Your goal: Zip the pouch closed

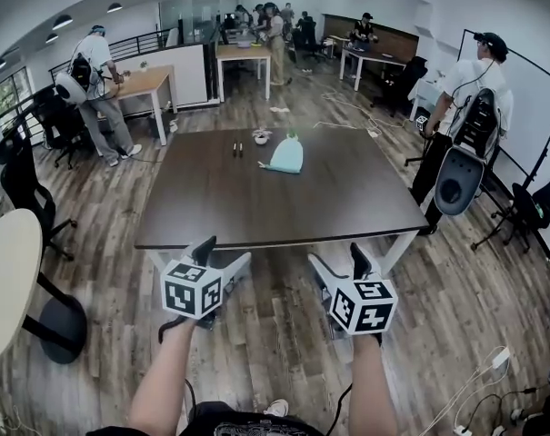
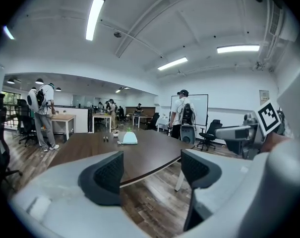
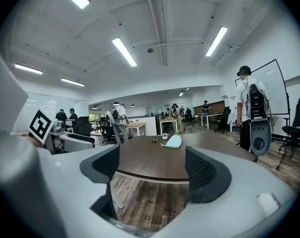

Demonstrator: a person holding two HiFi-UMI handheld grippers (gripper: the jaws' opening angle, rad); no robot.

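Note:
A pale blue-green pouch [image 1: 286, 155] lies on the far half of the dark brown table [image 1: 256, 209]; from here I cannot tell whether its zip is closed. It shows small and distant in the left gripper view [image 2: 129, 138] and the right gripper view [image 3: 173, 142]. My left gripper [image 1: 225, 252] [image 2: 152, 170] and right gripper [image 1: 338, 255] [image 3: 152, 167] hover side by side over the floor just short of the table's near edge. Both stand wide open with nothing between their jaws, well away from the pouch.
Two dark pens [image 1: 237, 149] and a small white object [image 1: 262, 137] lie beside the pouch. A person with a backpack [image 1: 465, 134] stands at the table's right end, and another person [image 1: 97, 89] stands at the far left. A pale round table [image 1: 6, 280] sits near left.

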